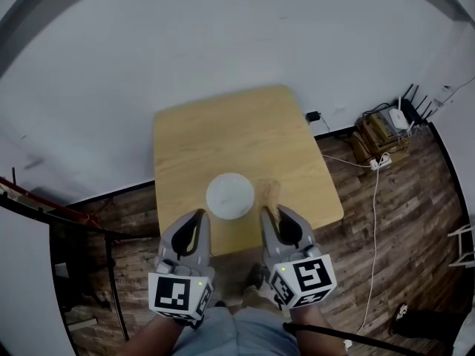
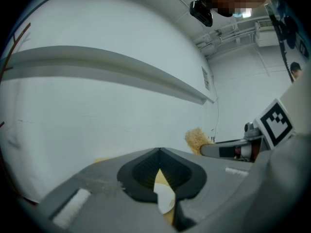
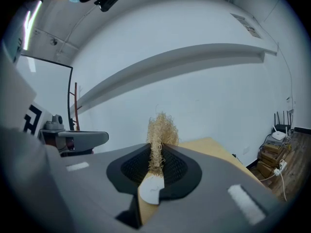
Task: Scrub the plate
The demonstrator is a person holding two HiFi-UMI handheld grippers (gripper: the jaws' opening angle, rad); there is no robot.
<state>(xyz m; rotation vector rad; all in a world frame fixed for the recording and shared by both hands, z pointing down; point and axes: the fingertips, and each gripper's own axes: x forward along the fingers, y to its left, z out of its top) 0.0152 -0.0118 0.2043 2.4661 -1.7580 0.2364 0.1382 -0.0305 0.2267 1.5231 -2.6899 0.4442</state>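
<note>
A white plate (image 1: 230,196) lies near the front edge of the yellow wooden table (image 1: 223,139). My right gripper (image 1: 269,215) hovers just right of the plate, shut on a tan fibre scrubber (image 1: 270,192) whose tuft sticks out past the jaws. In the right gripper view the scrubber (image 3: 159,130) is pinched in my right gripper (image 3: 156,148), and a sliver of the plate (image 3: 151,191) shows below. My left gripper (image 1: 199,217) hangs at the plate's near left, shut with nothing in it. The left gripper view shows my left gripper (image 2: 159,152) with jaws together, and the scrubber (image 2: 197,139) to its right.
A white wall runs behind the table. The dark plank floor (image 1: 393,221) has a router, boxes and a white cable (image 1: 386,128) at the right. A red-brown rack (image 1: 37,199) stands at the left. The person's knees (image 1: 237,328) are below the grippers.
</note>
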